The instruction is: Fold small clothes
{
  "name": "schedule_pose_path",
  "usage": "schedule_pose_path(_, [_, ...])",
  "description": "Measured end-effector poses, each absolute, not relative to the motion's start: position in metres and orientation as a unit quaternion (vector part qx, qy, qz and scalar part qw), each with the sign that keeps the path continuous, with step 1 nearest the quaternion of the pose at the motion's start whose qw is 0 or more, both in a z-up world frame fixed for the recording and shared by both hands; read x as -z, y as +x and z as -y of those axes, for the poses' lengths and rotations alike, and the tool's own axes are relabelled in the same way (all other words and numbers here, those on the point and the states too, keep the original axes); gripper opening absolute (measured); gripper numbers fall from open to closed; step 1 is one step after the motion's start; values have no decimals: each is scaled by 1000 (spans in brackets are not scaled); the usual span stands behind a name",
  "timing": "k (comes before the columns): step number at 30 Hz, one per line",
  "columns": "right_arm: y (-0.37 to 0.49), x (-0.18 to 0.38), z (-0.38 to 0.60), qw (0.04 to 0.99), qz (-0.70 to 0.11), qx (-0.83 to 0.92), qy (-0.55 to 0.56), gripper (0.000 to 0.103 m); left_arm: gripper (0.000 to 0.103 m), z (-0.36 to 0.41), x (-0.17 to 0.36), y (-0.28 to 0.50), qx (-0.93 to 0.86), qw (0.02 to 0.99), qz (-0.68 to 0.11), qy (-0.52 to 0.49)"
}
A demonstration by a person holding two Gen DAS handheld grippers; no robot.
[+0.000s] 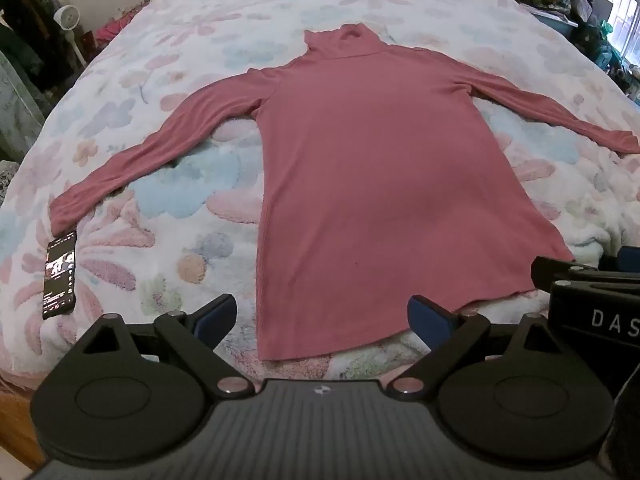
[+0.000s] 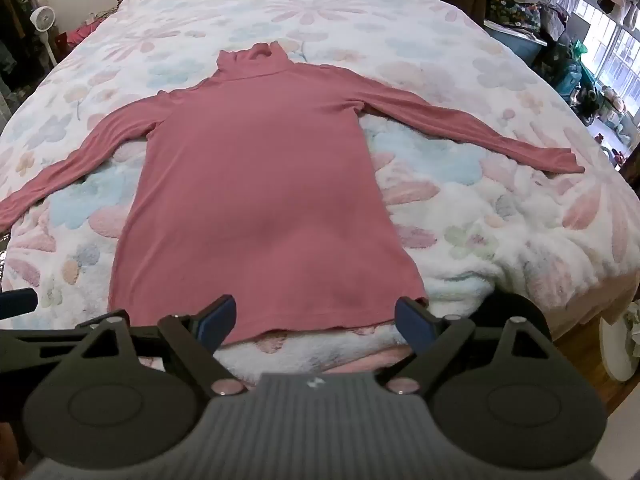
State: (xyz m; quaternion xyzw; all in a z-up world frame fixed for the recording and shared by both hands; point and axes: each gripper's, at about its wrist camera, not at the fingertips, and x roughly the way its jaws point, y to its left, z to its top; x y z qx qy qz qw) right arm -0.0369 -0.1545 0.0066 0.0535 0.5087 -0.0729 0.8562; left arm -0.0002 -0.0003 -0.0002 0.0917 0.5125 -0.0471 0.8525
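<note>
Left gripper (image 1: 322, 320): tilted steeply down toward the near end of the bed, above the hem of the garment; jaws spread wide, nothing between the blue pads (image 1: 218, 316).
Right gripper (image 2: 316, 320): pitched down at the same steep angle, just beside the left one and also over the hem; jaws released and wide apart, grasping nothing. Its black body shows at the right edge of the left wrist view.
Garment: one pink turtleneck top (image 1: 372, 184), long-sleeved and ribbed, lying flat and unfolded in the middle of the bed, collar toward the far end, hem toward the grippers.
Sleeves: two, both stretched outward and slanting toward the near end, one to each side of the body.
Bed cover: one fluffy white blanket (image 1: 168, 216) printed with pastel flowers, under the whole garment.
Phone: one smartphone (image 1: 60, 274), screen lit, lying on the blanket just beside the left sleeve's cuff.
Fan: one white standing fan (image 2: 42, 20) off the far left of the bed.
Grippers counted: two, neither touching the cloth.
</note>
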Motion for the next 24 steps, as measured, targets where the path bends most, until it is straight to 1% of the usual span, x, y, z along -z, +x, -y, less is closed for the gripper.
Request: schedule_pose_path(24, [-36,-6,154,858,-506,73,55,83,103,3,3,2,49,852,-514,88])
